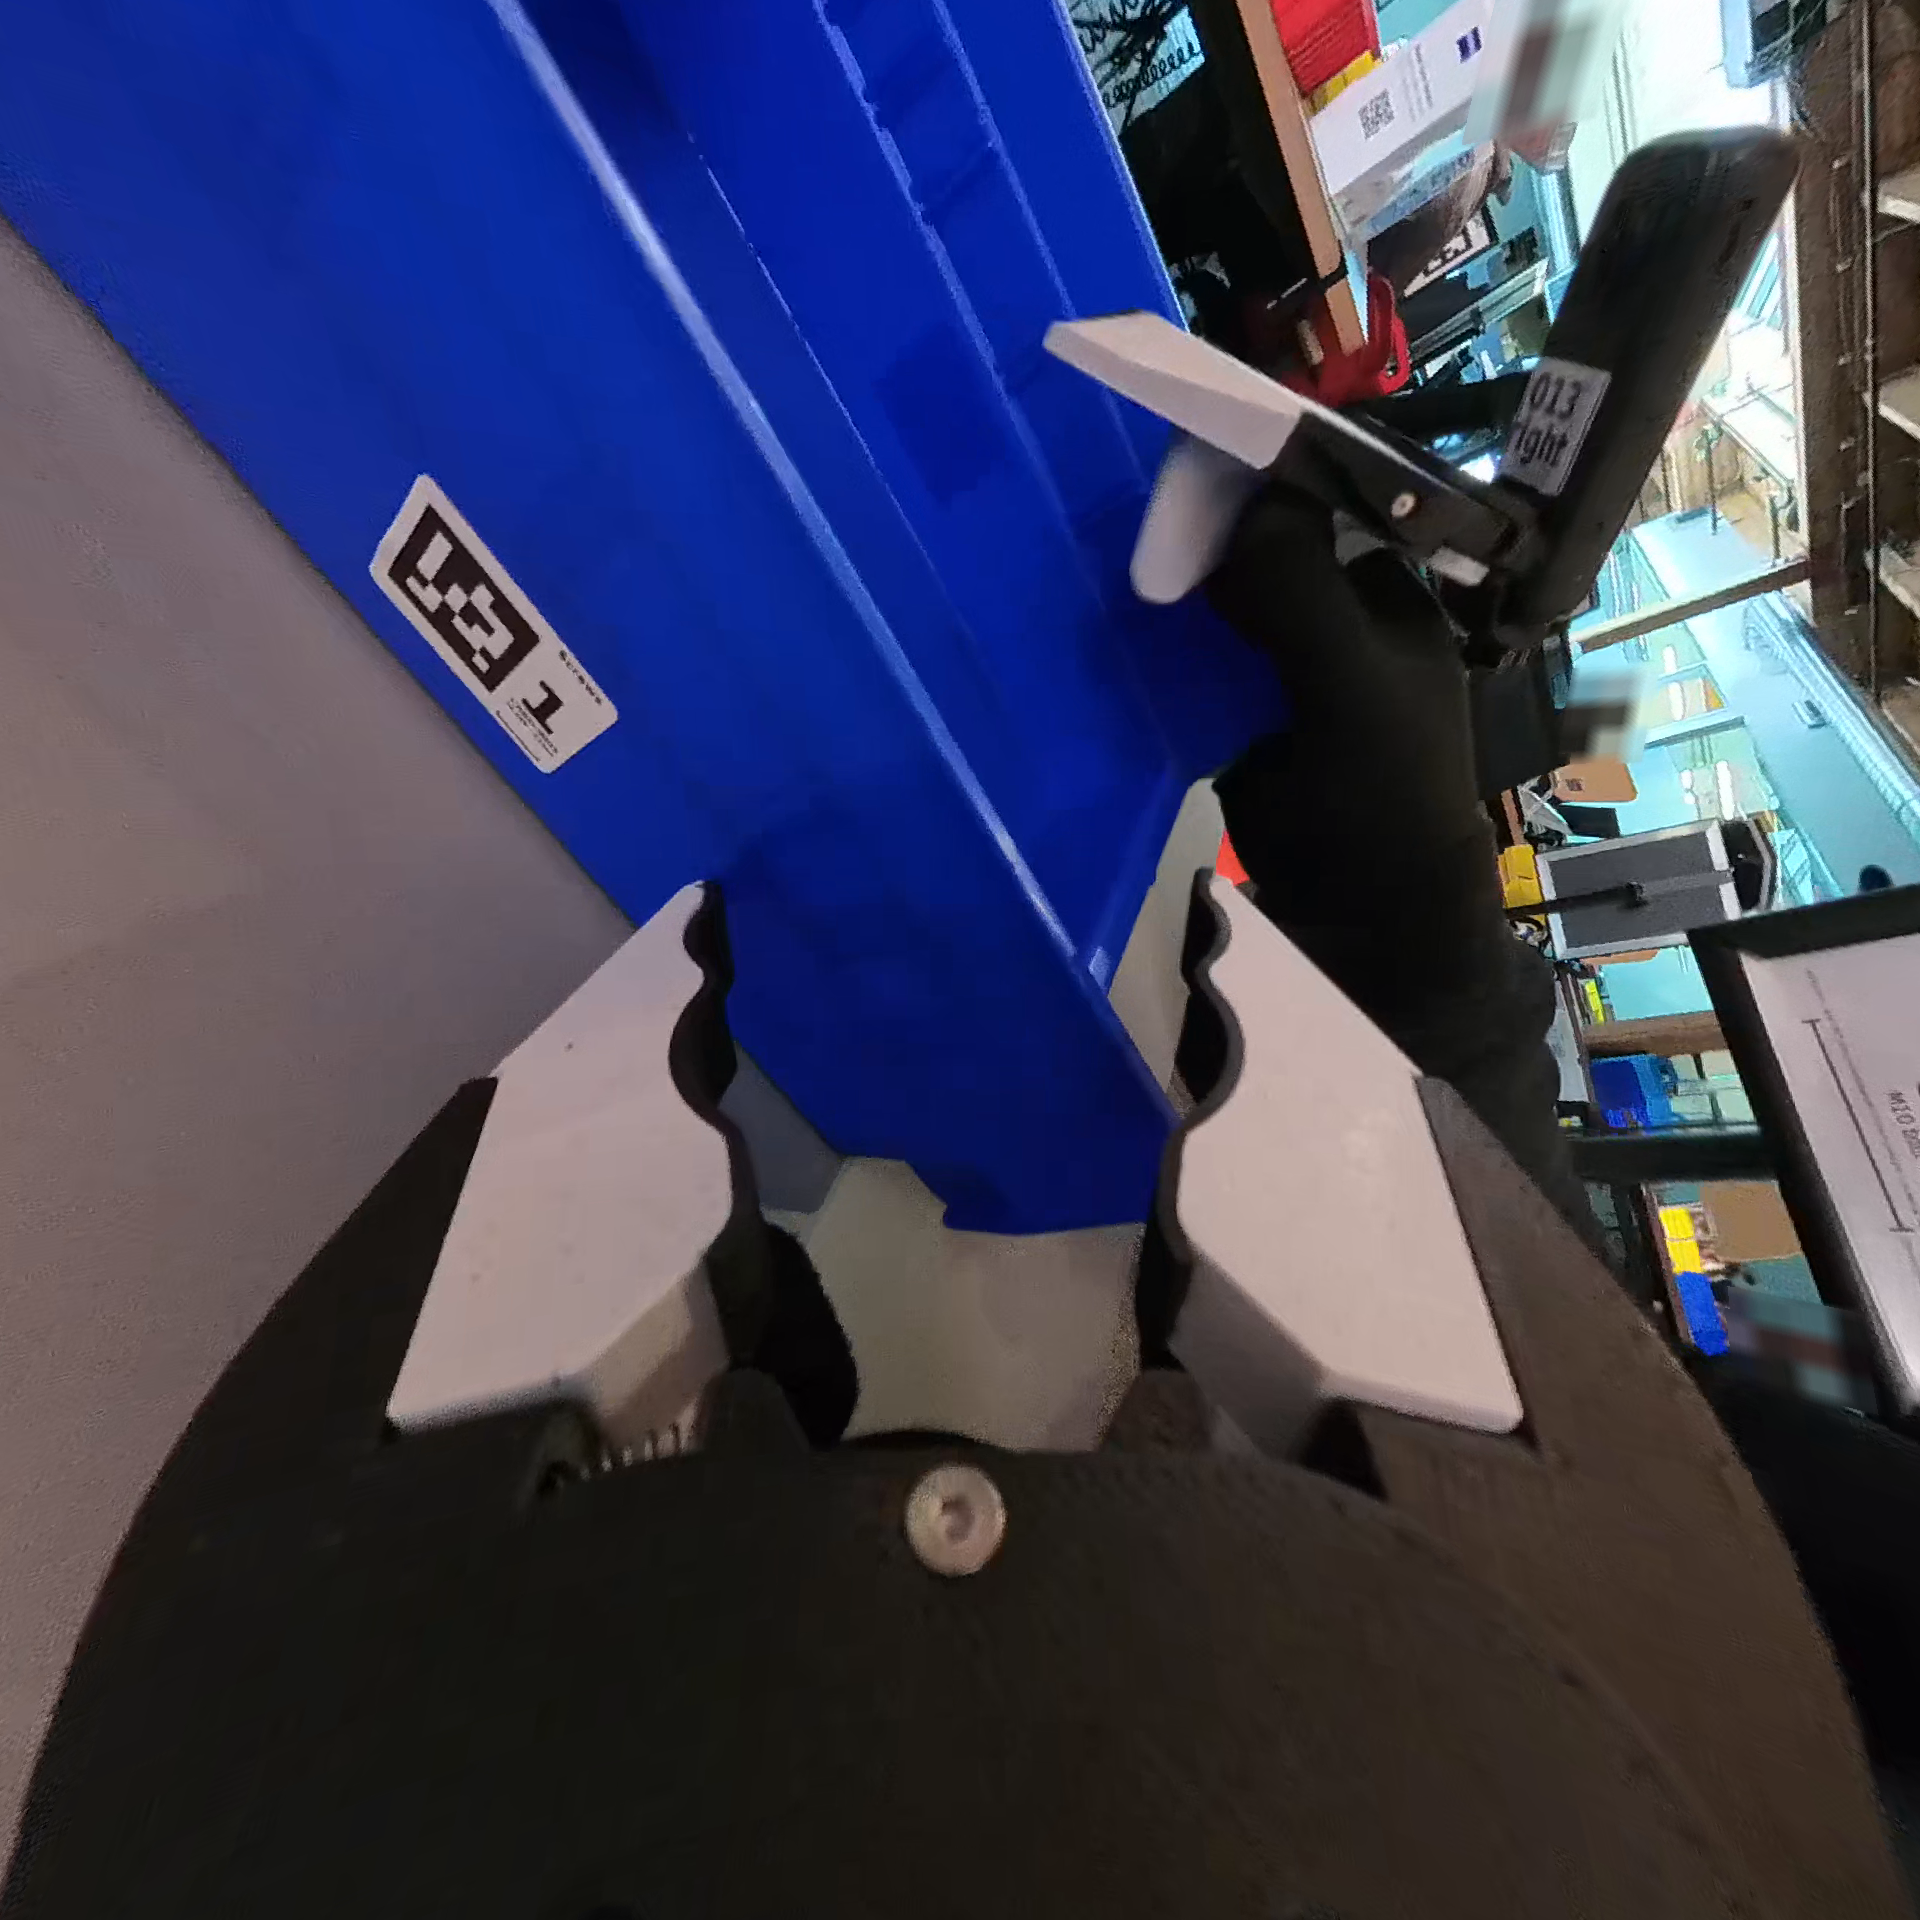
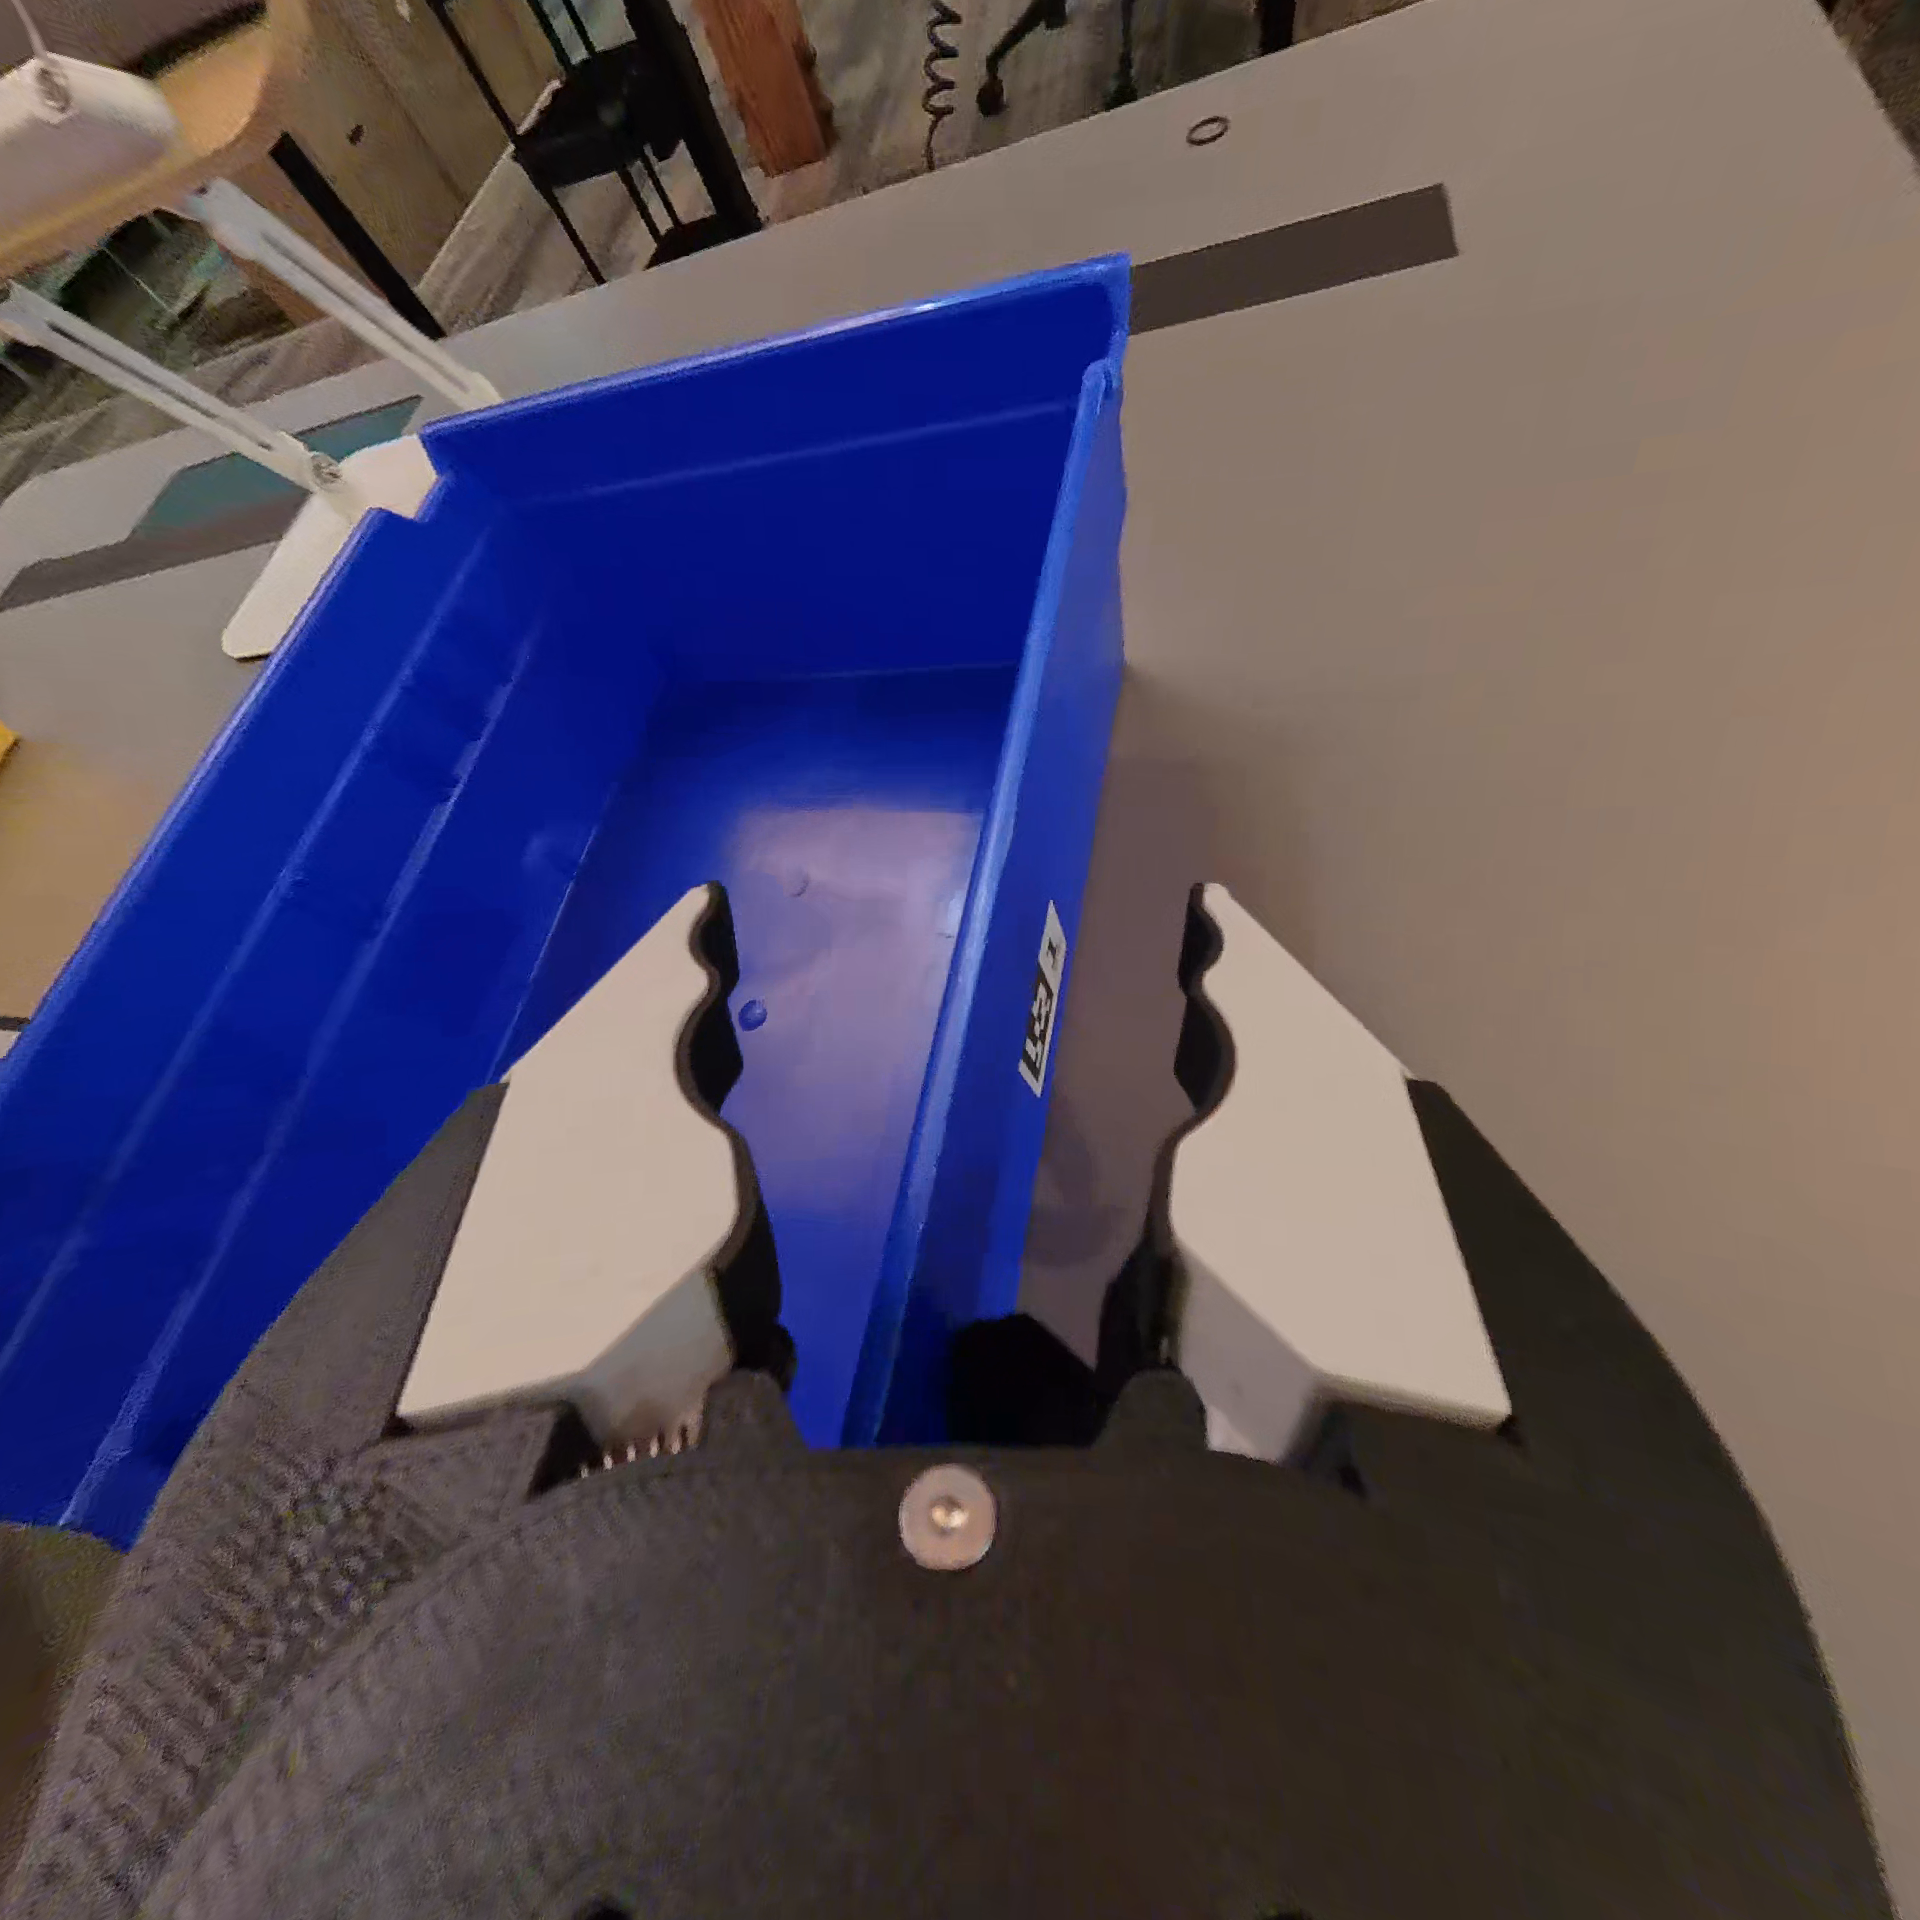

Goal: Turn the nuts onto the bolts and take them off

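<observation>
While the left tongs (image 1: 951,914) stand wide open in the left wrist view, nothing is clamped between the grey fingers (image 1: 582,1174). A corner wall of the blue bin (image 1: 665,436) sits inside the gap, close to the inner edge of the right-hand finger; contact cannot be confirmed. Bin's long axis runs away from the tongs, up and to the left. White sticker (image 1: 494,623) with a black square code on the bin's outer side wall, left of the gap. Grey table (image 1: 208,935) to the left. Beyond the bin, up and right, the right tongs (image 1: 1174,447), fingers spread apart over the bin's rim, gripped by a black-gloved hand (image 1: 1340,665).

Right wrist view: right tongs (image 2: 951,914) likewise wide open, holding nothing. Bin's right side wall (image 2: 997,935) runs up through the gap, long axis pointing straight ahead. Bin floor (image 2: 831,883) is visible ahead of the left finger; no nuts or bolts can be made out in either view. White lamp base (image 2: 312,561) beyond the bin's far left corner; dark strip (image 2: 1299,260) on the table behind it.
</observation>
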